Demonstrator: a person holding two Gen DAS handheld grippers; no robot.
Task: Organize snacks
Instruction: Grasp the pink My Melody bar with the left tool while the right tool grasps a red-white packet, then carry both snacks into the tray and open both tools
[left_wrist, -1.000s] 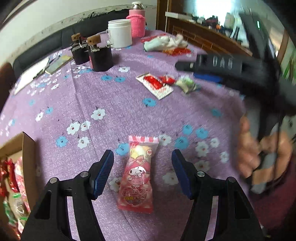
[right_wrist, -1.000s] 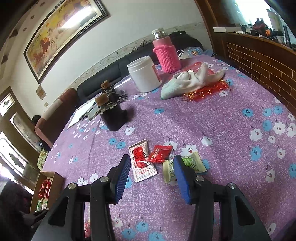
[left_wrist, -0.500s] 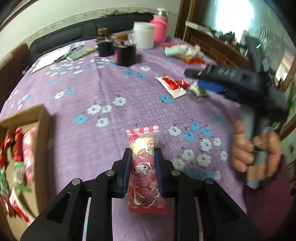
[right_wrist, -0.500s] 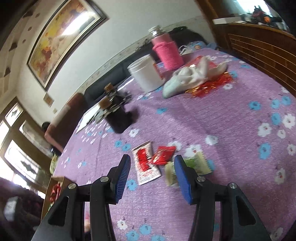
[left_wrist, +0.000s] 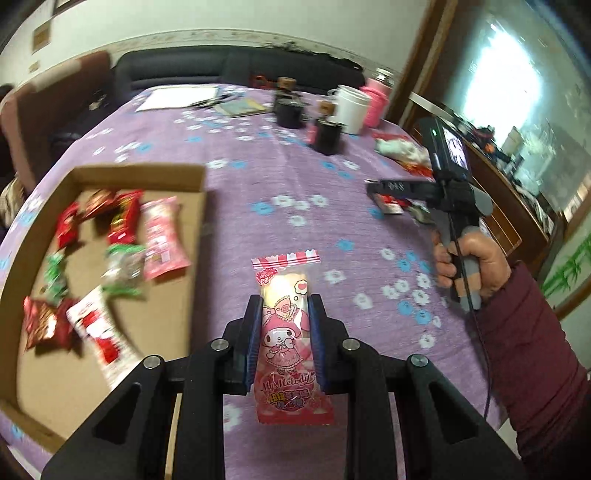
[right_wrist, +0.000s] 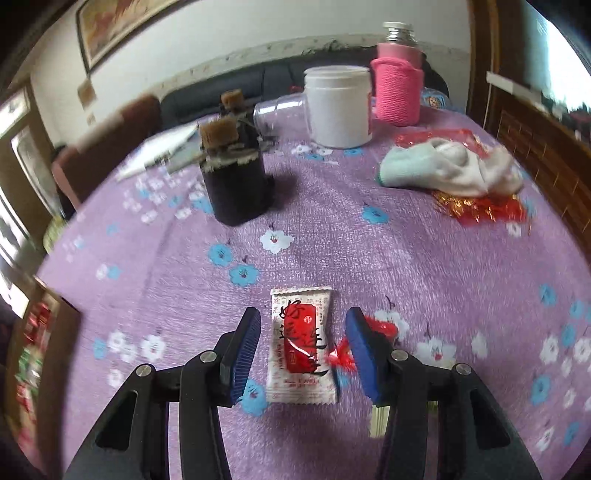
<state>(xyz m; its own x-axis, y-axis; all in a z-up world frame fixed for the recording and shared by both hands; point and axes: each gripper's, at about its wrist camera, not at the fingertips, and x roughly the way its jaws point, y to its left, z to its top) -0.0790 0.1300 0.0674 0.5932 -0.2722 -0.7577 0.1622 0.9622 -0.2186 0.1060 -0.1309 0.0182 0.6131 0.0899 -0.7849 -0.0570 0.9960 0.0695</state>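
Note:
My left gripper (left_wrist: 285, 332) is shut on a pink My Melody snack pack (left_wrist: 290, 343) and holds it above the purple tablecloth, just right of an open cardboard box (left_wrist: 140, 173) with several snack packs inside. My right gripper (right_wrist: 303, 339) is open and low over the table, its blue pads on either side of a white-and-red snack pack (right_wrist: 300, 347) that lies flat. A small red wrapper (right_wrist: 384, 326) lies behind the right pad. The right gripper also shows in the left wrist view (left_wrist: 399, 186), held by a hand.
Two dark corked jars (right_wrist: 234, 177), a white tub (right_wrist: 338, 105), a pink-sleeved bottle (right_wrist: 397, 79) and a clear cup stand at the back. A white cloth (right_wrist: 450, 168) lies on red foil at the right. The box edge (right_wrist: 48, 314) shows at the left.
My left gripper closed on the pink pack, lifted it and carried it left toward the box. My right gripper came down and forward around the white-and-red pack.

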